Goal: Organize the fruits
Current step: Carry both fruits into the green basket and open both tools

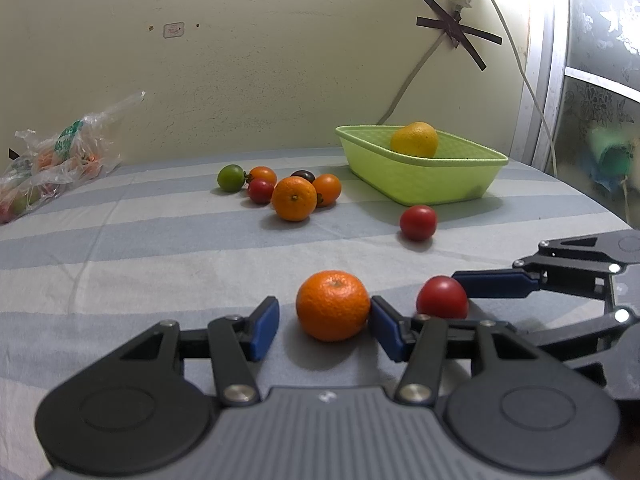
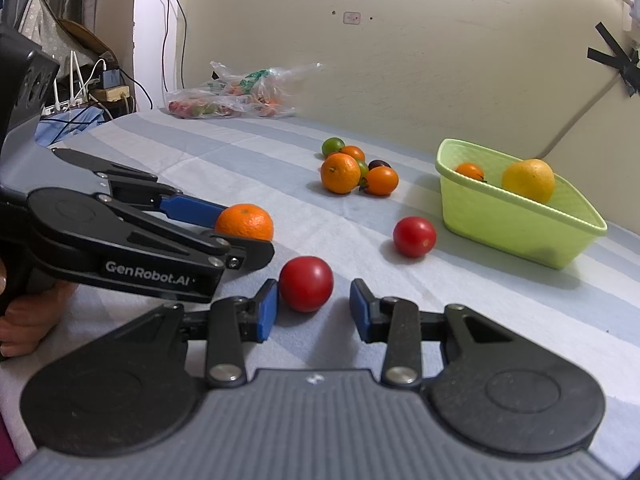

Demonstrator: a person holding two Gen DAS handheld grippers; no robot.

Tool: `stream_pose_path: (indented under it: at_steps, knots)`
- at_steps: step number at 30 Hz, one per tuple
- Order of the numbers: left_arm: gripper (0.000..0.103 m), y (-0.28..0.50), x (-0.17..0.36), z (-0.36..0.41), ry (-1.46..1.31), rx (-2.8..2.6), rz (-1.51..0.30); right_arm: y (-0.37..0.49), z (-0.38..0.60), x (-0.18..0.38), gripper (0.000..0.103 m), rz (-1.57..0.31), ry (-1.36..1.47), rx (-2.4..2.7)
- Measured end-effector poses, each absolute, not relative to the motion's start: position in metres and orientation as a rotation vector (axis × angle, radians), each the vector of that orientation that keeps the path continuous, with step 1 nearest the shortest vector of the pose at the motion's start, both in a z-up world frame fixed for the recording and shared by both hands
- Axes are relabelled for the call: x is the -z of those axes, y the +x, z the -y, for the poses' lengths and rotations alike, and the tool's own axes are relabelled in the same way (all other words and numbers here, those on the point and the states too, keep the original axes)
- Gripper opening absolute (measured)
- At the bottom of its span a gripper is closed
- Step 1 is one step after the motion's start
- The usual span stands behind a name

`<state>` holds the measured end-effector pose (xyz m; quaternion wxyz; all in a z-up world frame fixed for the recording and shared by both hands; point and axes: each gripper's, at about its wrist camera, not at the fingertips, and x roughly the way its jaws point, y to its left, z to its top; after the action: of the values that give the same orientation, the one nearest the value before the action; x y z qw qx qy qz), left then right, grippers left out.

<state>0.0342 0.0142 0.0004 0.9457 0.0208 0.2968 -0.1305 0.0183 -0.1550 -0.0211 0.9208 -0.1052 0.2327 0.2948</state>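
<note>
The left gripper (image 1: 325,322), black with blue pads, is sitting low over the blue-and-white striped cloth (image 1: 160,264) with its jaws spread wide around a round orange mandarin (image 1: 333,305). The right-hand pad is touching the mandarin's side while the other pad is standing apart from it, so nothing is being squeezed. The right gripper (image 2: 313,310) is likewise gaping around a glossy red tomato (image 2: 306,283): its left pad is touching the tomato and the opposite pad is staying clear. The two grippers are lying just beside each other. A second red tomato (image 2: 414,237) is resting between them and the lime-green plastic basket (image 2: 516,220), which is holding a large yellow-orange citrus fruit (image 2: 528,180) and a small orange fruit (image 2: 469,171). A cluster of mixed small fruits (image 1: 280,190) is lying farther back.
</note>
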Motion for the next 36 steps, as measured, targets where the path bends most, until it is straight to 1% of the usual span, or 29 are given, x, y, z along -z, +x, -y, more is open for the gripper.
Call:
stream_pose_path:
  at_steps: [7,8,9,10,11,12,15,17,21,23,28,32,33,34,35,36]
  knots:
    - [0.050,0.032,0.000,-0.016,0.028,0.267,-0.603,0.017,0.156,0.022,0.046,-0.478,-0.210,-0.590]
    - [0.049,0.032,0.000,-0.016,0.025,0.269,-0.602,0.017,0.156,0.022,0.046,-0.478,-0.209,-0.590]
    - [0.044,0.032,0.000,-0.016,0.023,0.273,-0.601,0.017,0.156,0.022,0.046,-0.477,-0.210,-0.589]
    - [0.040,0.031,0.000,-0.016,0.022,0.284,-0.599,0.017,0.155,0.022,0.044,-0.476,-0.212,-0.588]
    - [0.039,0.030,-0.001,-0.015,0.026,0.291,-0.596,0.015,0.155,0.022,0.033,-0.473,-0.214,-0.594]
    - [0.039,0.030,-0.001,-0.014,0.032,0.289,-0.596,0.013,0.155,0.022,0.030,-0.471,-0.214,-0.614]
    - [0.038,0.038,-0.006,-0.012,0.026,0.323,-0.606,0.017,0.159,0.020,0.030,-0.472,-0.194,-0.622]
    - [0.038,0.052,-0.018,-0.009,-0.008,0.360,-0.600,0.026,0.168,0.014,0.030,-0.455,-0.169,-0.588]
    - [0.039,0.091,-0.052,0.013,-0.002,0.436,-0.522,0.056,0.196,-0.012,0.030,-0.349,-0.142,-0.469]
    - [0.039,0.117,-0.063,0.030,0.004,0.462,-0.519,0.074,0.209,-0.021,0.030,-0.313,-0.120,-0.417]
    - [0.039,0.186,-0.061,0.064,0.006,0.470,-0.594,0.124,0.232,-0.022,0.031,-0.324,-0.107,-0.311]
    - [0.040,0.212,-0.051,0.081,0.039,0.471,-0.624,0.140,0.240,-0.014,0.032,-0.347,-0.078,-0.300]
    - [0.044,0.217,-0.048,0.084,0.050,0.470,-0.630,0.141,0.241,-0.011,0.034,-0.346,-0.070,-0.299]
    - [0.044,0.219,-0.046,0.087,0.056,0.470,-0.632,0.143,0.241,-0.009,0.037,-0.352,-0.065,-0.301]
    - [0.044,0.220,-0.045,0.087,0.059,0.475,-0.629,0.143,0.241,-0.006,0.043,-0.357,-0.064,-0.306]
    - [0.045,0.219,-0.045,0.085,0.059,0.482,-0.623,0.143,0.241,-0.004,0.044,-0.358,-0.067,-0.311]
